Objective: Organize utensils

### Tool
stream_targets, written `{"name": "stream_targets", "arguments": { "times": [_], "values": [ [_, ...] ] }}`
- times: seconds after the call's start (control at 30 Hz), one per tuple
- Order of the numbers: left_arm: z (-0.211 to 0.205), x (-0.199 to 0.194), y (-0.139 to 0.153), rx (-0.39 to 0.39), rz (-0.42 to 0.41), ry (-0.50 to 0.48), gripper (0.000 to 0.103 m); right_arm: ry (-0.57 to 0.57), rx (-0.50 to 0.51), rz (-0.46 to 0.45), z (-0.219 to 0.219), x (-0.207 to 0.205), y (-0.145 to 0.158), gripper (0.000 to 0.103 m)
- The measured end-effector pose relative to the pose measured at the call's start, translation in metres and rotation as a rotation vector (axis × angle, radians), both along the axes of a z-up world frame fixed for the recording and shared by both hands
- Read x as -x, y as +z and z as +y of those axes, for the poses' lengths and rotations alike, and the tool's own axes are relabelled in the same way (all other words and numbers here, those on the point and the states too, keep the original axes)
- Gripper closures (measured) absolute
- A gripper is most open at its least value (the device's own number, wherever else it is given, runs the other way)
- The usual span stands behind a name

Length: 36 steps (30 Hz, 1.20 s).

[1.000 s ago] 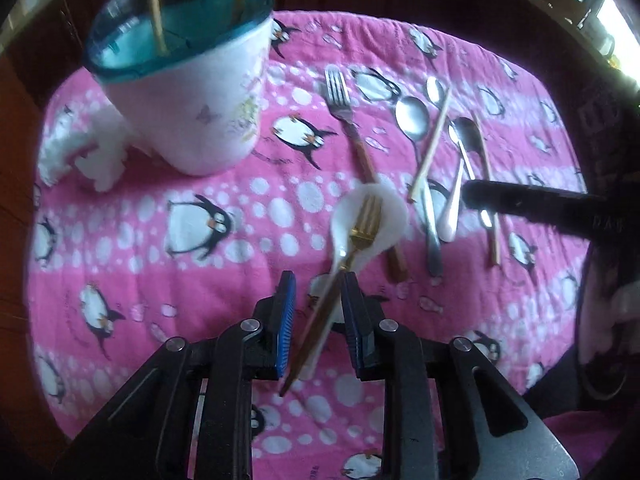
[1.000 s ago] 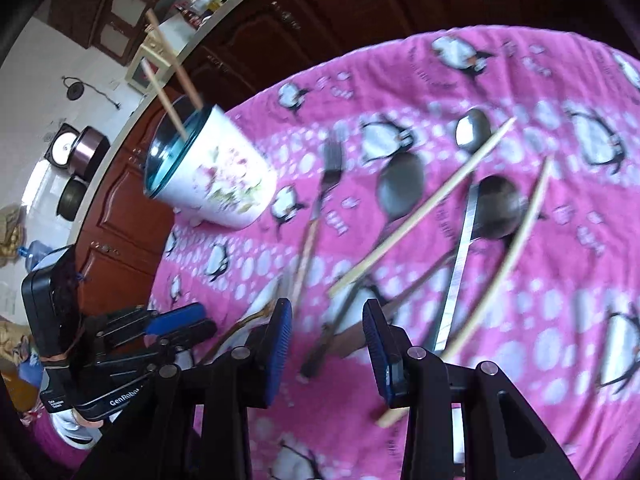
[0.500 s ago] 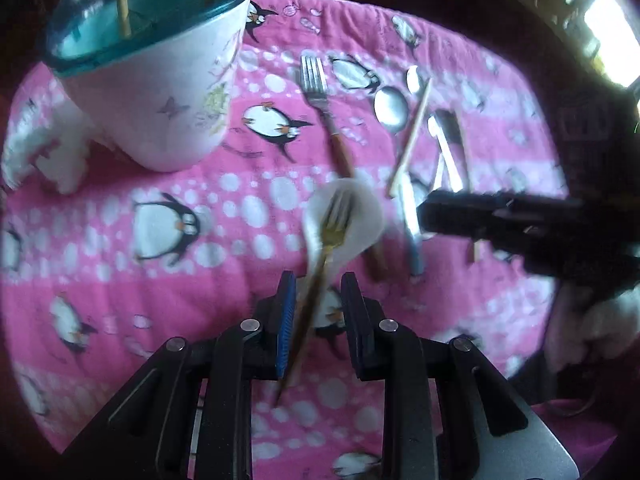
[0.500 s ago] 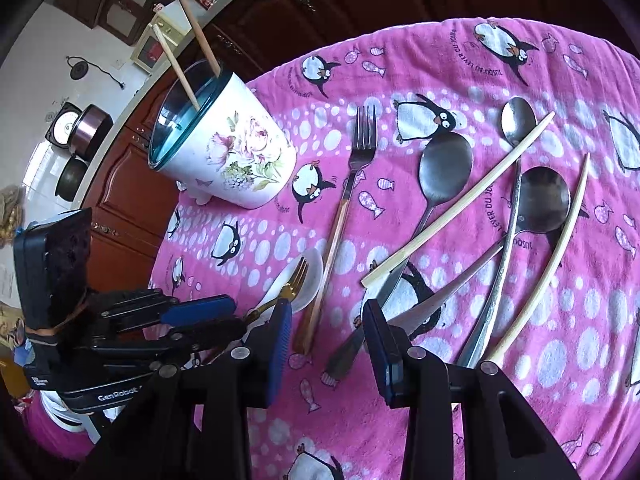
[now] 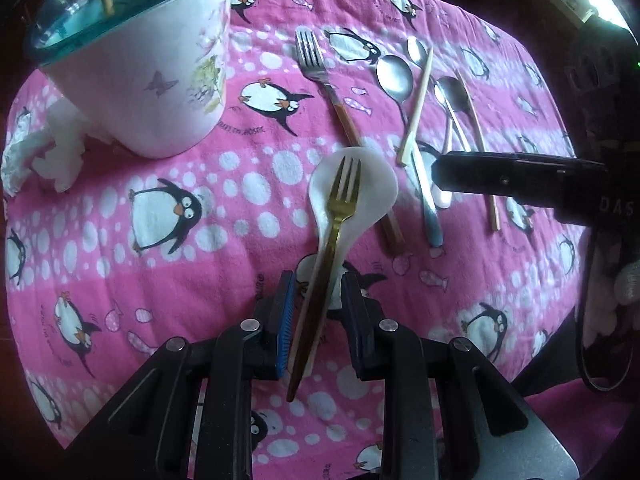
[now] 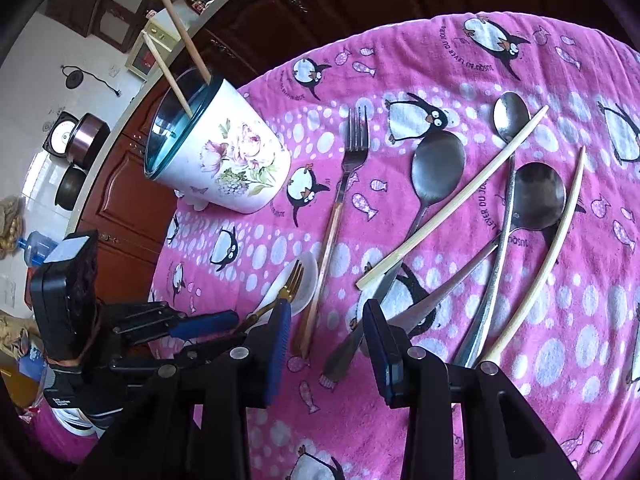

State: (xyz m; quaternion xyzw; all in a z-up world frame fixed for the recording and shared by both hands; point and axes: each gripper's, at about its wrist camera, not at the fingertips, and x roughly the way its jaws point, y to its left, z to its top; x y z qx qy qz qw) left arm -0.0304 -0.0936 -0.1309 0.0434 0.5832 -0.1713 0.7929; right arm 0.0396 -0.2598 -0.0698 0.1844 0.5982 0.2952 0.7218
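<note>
A gold fork (image 5: 339,196) with a brown handle rests in the bowl of a white ceramic spoon (image 5: 380,184) on the pink penguin cloth. My left gripper (image 5: 318,284) points steeply down and straddles both handles. Thin gaps show beside the pads, so it is open. The left gripper (image 6: 208,330) also appears at the lower left of the right wrist view. My right gripper (image 6: 326,312) is open and holds nothing, hovering over the handle ends of a knife (image 6: 424,304) and a steel spoon (image 6: 436,168). A floral cup (image 5: 136,72) with a teal rim holds two chopsticks (image 6: 180,32).
A wood-handled fork (image 6: 344,184), more steel spoons (image 6: 536,196) and loose chopsticks (image 6: 452,204) lie fanned across the cloth's right half. A crumpled white tissue (image 5: 44,156) lies left of the cup. Dark wooden cabinets (image 6: 132,208) stand behind the table.
The left wrist view has shifted and rolled a little, so the cup now sits farther up and left. The fork stays between the left jaws. Both openings look unchanged.
</note>
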Motion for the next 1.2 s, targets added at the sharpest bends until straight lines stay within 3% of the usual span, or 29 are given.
{"name": "stream_targets", "arguments": {
  "times": [0.17, 0.37, 0.43, 0.5, 0.6, 0.7, 0.8, 0.97, 1.13, 1.2],
  "values": [
    [0.011, 0.003, 0.008, 0.055, -0.02, 0.044, 0.093, -0.001, 0.01, -0.023, 0.002, 0.002, 0.004, 0.067],
    [0.043, 0.009, 0.018, 0.22, 0.016, 0.117, 0.095, -0.01, 0.006, -0.027, -0.003, 0.001, 0.008, 0.067],
    [0.061, 0.007, 0.01, 0.321, 0.082, 0.181, 0.095, -0.007, 0.004, -0.026, -0.002, 0.002, 0.009, 0.067],
    [0.082, 0.006, -0.003, 0.479, 0.169, 0.27, 0.094, 0.002, 0.002, -0.024, 0.0, 0.004, 0.01, 0.067],
    [0.112, 0.012, -0.018, 0.427, 0.176, 0.42, 0.094, 0.018, 0.002, -0.021, 0.005, 0.008, 0.011, 0.067],
    [0.14, 0.018, -0.024, 0.448, 0.192, 0.534, 0.095, 0.033, 0.005, -0.018, 0.009, 0.011, 0.012, 0.067],
    [0.144, 0.027, -0.009, 0.424, 0.145, 0.503, 0.094, 0.049, 0.002, -0.015, 0.015, 0.012, 0.012, 0.067],
    [0.128, 0.035, 0.002, 0.361, 0.112, 0.403, 0.084, 0.091, -0.042, 0.02, 0.037, 0.014, 0.006, 0.067],
    [0.119, 0.042, 0.0, 0.341, 0.135, 0.344, 0.072, 0.126, -0.096, 0.092, 0.072, 0.012, -0.007, 0.067],
    [0.116, 0.049, 0.0, 0.313, 0.146, 0.314, 0.071, 0.138, -0.099, 0.115, 0.082, 0.012, -0.01, 0.067]
  ]
}}
